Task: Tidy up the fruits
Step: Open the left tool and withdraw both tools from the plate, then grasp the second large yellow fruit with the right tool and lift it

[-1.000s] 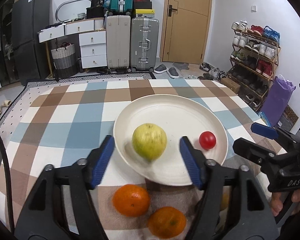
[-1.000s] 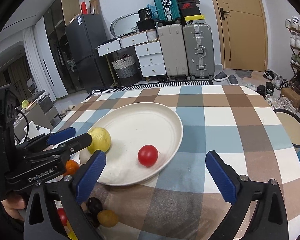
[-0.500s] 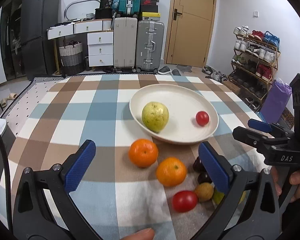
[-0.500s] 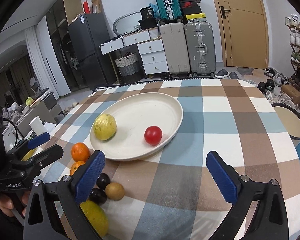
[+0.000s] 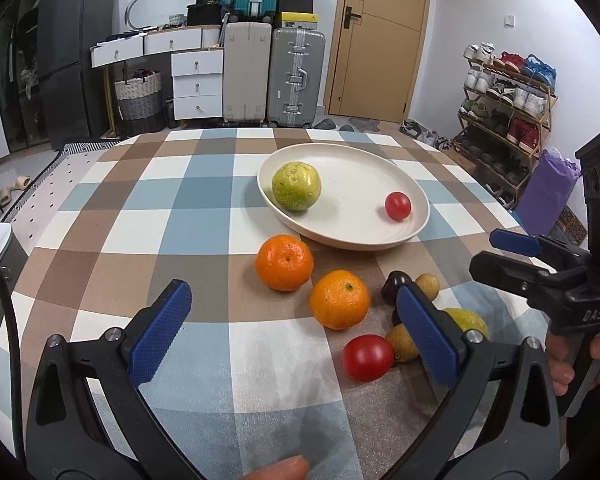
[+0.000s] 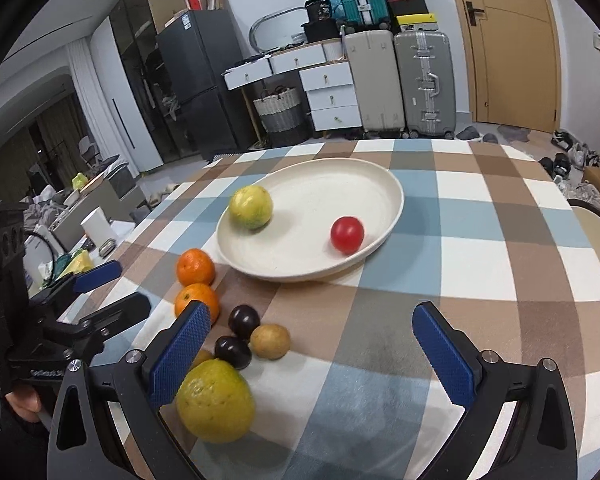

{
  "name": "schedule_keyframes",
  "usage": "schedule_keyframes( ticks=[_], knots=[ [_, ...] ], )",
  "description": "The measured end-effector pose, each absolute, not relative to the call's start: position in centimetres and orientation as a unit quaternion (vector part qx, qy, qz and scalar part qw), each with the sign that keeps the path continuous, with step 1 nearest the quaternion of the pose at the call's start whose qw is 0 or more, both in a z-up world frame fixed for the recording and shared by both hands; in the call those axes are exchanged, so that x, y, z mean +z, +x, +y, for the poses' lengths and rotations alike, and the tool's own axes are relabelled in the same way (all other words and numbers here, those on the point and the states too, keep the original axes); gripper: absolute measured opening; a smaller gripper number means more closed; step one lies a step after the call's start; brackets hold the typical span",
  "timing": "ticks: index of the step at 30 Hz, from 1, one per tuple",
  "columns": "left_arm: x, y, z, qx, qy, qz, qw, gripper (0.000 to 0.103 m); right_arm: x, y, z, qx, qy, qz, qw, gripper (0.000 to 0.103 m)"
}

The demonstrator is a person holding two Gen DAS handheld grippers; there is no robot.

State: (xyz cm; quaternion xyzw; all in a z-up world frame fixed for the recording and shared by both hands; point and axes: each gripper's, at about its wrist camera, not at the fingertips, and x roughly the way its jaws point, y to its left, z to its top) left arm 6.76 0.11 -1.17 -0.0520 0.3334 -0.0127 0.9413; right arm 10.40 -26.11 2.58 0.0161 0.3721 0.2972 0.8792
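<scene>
Both tools are held low over the checked tabletop (image 5: pixel 204 208), and nothing is gripped. The jaws of the left gripper (image 5: pixel 296 332) are spread wide; the jaws of the right gripper (image 6: pixel 308 350) are spread wide as well.

Just by the left jaw of the right gripper a large yellow-green citrus fruit (image 6: pixel 215 400) is seen, touching or nearly touching the pad. Between the jaws of the left gripper, a little ahead, a loose red tomato (image 5: pixel 367 358) and the nearer orange (image 5: pixel 339 305) lie, with the second orange (image 5: pixel 284 262) beyond. By the right jaw of the left gripper two dark plums (image 6: pixel 244 322) and small brown fruits (image 6: pixel 270 341) are crowded together.

Farther ahead of both pairs of jaws the white plate (image 5: pixel 356 236) is placed, holding a green guava-like fruit (image 5: pixel 296 185) and a second tomato (image 5: pixel 397 206).

The fruits are round and close together, so a neighbour could be pushed when the jaws are closed, and it could roll toward the tabletop edge. A tomato or plum could be bruised by a too strong squeeze. The two tools are near each other, so a collision is possible if the same cluster is reached by both.
</scene>
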Motion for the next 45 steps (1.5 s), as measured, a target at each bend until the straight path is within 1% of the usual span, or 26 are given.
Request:
schedule_keyframes(
  ticks=[8,14,24,27,31,33,37,38,39,41,45],
  knots=[
    [-1.5,6.0,-0.5,-0.02,-0.038,0.343,0.938,0.103,2.3,8.6,-25.8,0.334,0.001,0.39,0.858,0.103],
    [-2.3,4.9,0.0,-0.018,-0.048,0.354,0.934,0.103,1.5,7.5,-24.1,0.35,-0.045,0.404,0.844,0.103],
    [-2.6,4.7,-0.2,-0.025,-0.049,0.364,0.93,0.103,0.6,6.4,-22.6,0.369,-0.078,0.415,0.828,0.102],
    [-2.7,4.9,-0.1,-0.024,-0.053,0.368,0.928,0.103,0.4,6.5,-22.5,0.369,-0.081,0.423,0.824,0.095],
    [-2.8,5.1,-0.1,-0.024,-0.052,0.37,0.927,0.103,0.2,6.6,-22.3,0.376,-0.083,0.431,0.816,0.083],
    [-2.9,5.1,-0.1,-0.025,-0.051,0.37,0.927,0.103,0.1,6.5,-22.2,0.381,-0.085,0.433,0.812,0.08],
    [-3.0,5.3,-0.2,-0.033,-0.055,0.375,0.925,0.103,-0.1,6.1,-21.9,0.39,-0.09,0.433,0.808,0.071],
    [-3.1,5.3,-0.3,-0.035,-0.055,0.376,0.924,0.103,-0.1,6.1,-21.8,0.392,-0.089,0.434,0.806,0.065],
    [-3.1,5.3,-0.4,-0.036,-0.051,0.376,0.924,0.103,-0.1,6.1,-21.8,0.395,-0.088,0.435,0.804,0.062],
    [-3.1,5.4,-0.6,-0.039,-0.047,0.375,0.925,0.103,-0.2,6.3,-21.9,0.397,-0.084,0.44,0.801,0.051],
    [-3.2,5.4,-0.8,-0.043,-0.047,0.378,0.924,0.103,-0.2,6.4,-22.1,0.398,-0.076,0.443,0.8,0.049]
  ],
)
